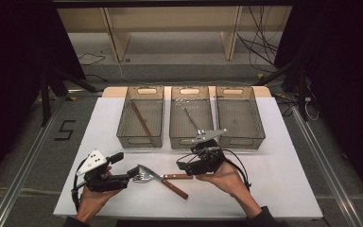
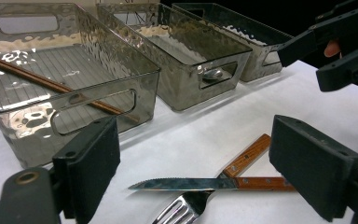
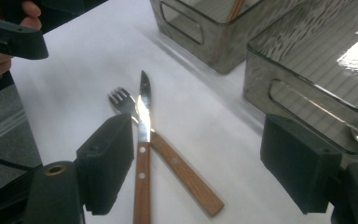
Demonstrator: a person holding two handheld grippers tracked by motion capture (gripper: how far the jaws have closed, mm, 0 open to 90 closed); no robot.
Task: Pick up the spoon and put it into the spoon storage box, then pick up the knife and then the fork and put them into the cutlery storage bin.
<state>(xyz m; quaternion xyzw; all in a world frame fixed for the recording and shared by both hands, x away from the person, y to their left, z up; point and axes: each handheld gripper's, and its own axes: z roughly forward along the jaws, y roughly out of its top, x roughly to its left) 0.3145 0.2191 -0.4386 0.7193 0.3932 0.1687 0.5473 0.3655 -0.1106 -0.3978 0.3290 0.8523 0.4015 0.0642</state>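
Near the front of the white table (image 1: 274,179), between the two grippers, a steak knife (image 1: 158,176) lies crossed over a fork (image 1: 146,178). The knife has a serrated steel blade with a pointed tip and a brown wooden handle with pale rivets; in the high view the blade points left and the handle runs right toward the right gripper (image 1: 183,165). The fork has shiny steel tines at the left end, and its matching wooden riveted handle angles off near and right. The knife blade rests on top of the fork's neck, the two touching where they cross. In the right gripper view the knife (image 3: 142,154) sits just beside that gripper's left jaw, and the fork (image 3: 168,154) splays out between the jaws.

The left gripper (image 1: 135,172) has its jaws apart, nothing clamped; its tips sit just beside the fork tines and the knife tip. In the left gripper view the knife (image 2: 205,183) and fork tines (image 2: 179,210) lie on the table between the open jaws, untouched. The right gripper also has jaws wide apart, holding nothing, hovering near the knife's handle end.

Farther back stand three smoked clear plastic bins side by side. The left bin (image 1: 123,127) holds a brown chopstick (image 1: 142,119) lying diagonally. The middle bin (image 1: 174,130) holds a metal spoon (image 1: 191,120). The right bin (image 1: 260,125) sits at the far right.
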